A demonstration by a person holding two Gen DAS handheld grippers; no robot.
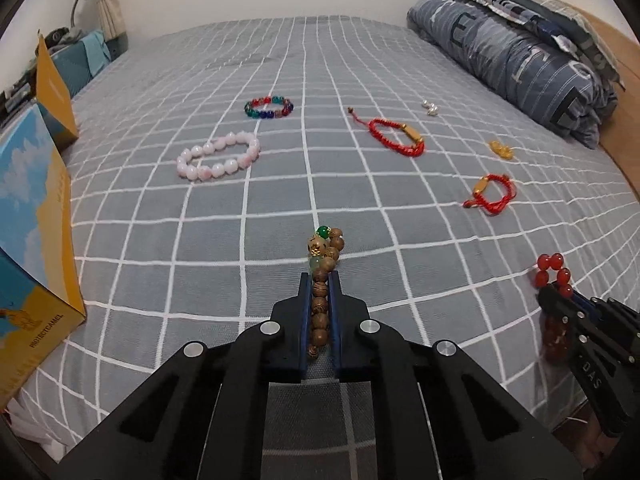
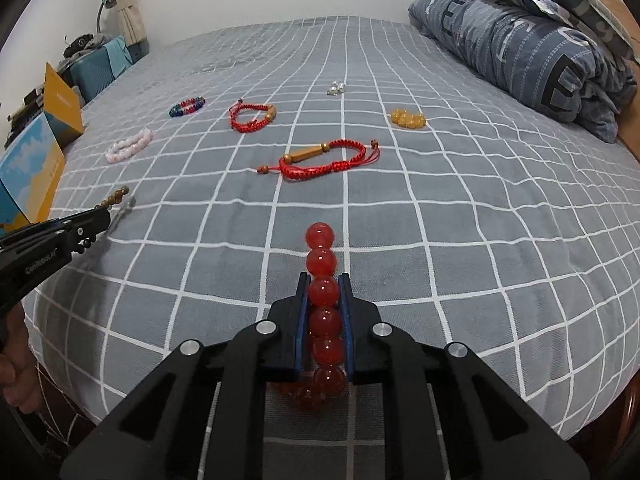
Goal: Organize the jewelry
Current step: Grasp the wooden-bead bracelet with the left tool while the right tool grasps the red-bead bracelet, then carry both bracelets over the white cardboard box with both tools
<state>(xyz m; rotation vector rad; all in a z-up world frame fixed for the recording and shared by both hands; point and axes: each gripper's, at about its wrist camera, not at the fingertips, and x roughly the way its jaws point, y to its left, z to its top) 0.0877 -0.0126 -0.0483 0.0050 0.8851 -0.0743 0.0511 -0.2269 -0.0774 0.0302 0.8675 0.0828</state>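
Note:
On the grey checked bed sheet (image 1: 200,240), my left gripper (image 1: 320,278) is shut on a brown wooden bead bracelet (image 1: 326,248) with a green bead at its far end. The beads run between the blue pads and stick out past the tips. My right gripper (image 2: 323,278) is shut on a red glass bead bracelet (image 2: 320,240), which is squeezed into a line between its pads. In the right wrist view the left gripper (image 2: 104,214) shows at the left edge with wooden beads (image 2: 116,196) poking out.
Farther up the bed lie a pink bead bracelet (image 1: 218,156), a multicoloured bead bracelet (image 1: 269,107), two red cord bracelets (image 1: 396,138) (image 1: 490,194), a yellow piece (image 1: 500,149) and small silver pieces (image 1: 430,107). An open blue-and-yellow box (image 1: 36,220) stands left. A folded duvet (image 1: 520,52) lies right.

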